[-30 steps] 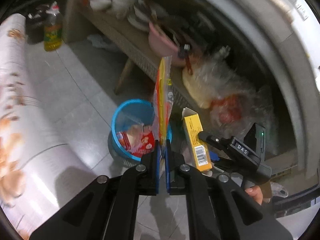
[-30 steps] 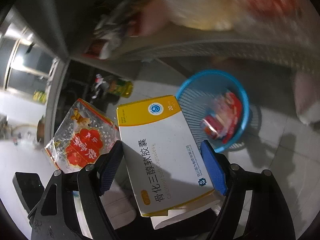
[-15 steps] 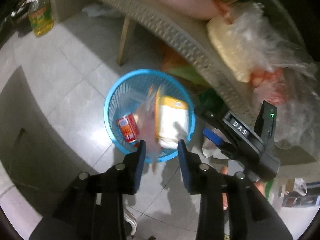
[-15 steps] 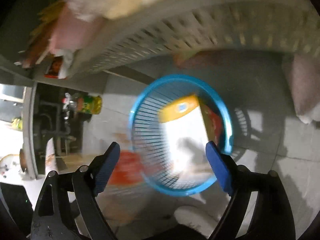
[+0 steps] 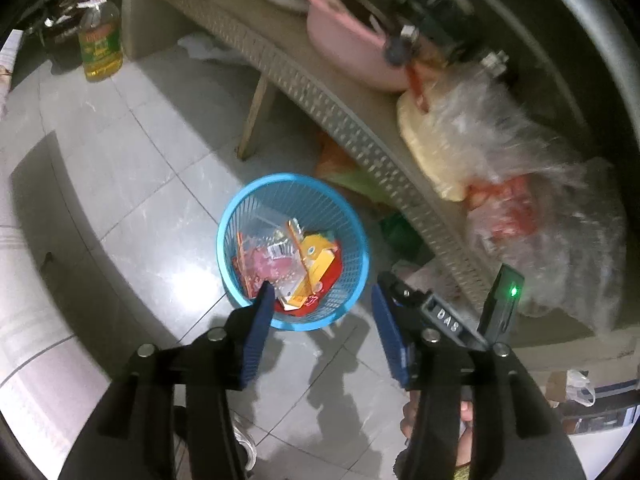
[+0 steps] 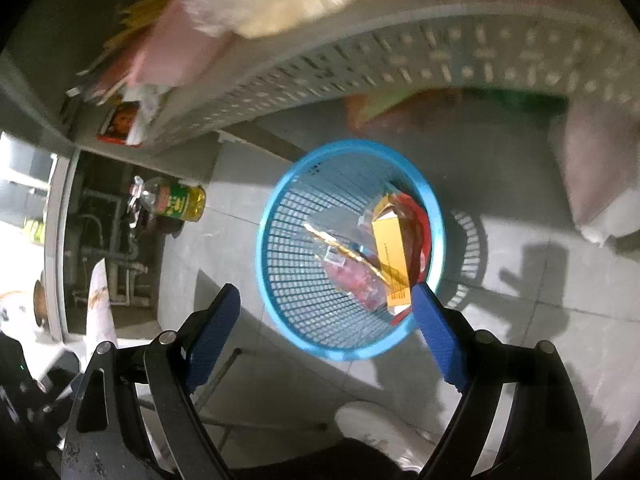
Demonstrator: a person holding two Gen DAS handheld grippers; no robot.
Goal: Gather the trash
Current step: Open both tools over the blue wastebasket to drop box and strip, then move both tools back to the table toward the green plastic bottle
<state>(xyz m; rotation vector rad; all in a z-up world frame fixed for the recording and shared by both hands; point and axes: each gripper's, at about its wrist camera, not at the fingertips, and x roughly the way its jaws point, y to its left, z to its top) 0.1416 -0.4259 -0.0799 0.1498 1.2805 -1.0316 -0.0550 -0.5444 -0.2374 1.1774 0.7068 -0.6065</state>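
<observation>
Basket point(image 5: 362, 248) of blue plastic mesh, one only, standing on grey floor tiles point(image 5: 160, 184) beside the leg of a woven-pattern table point(image 5: 320, 92). Holds the collected trash: one yellow carton point(image 5: 316, 268) lying slantwise, one clear wrapper with pink print point(image 5: 266, 266), red packaging point(image 5: 334, 276) under the carton; further scraps too blurred to count. Seen again from the right wrist: same basket point(image 6: 276, 216), same yellow carton point(image 6: 390, 254), same clear wrapper point(image 6: 352, 276), all inside the rim.

Left gripper point(image 5: 320, 300) hovering above the basket's near edge, jaws opening, nothing between the blue pads. Right gripper point(image 6: 326, 304) spread wide over the basket, likewise gripping nothing; also visible beside the left one as a black body with a green light point(image 5: 452, 320).

On the table: one pink basin point(image 5: 348, 48), one bulging clear plastic bag point(image 5: 520, 184), stacked dishes, number unclear. One bottle of yellow oil point(image 5: 100, 46) on the floor, well apart from the basket.
</observation>
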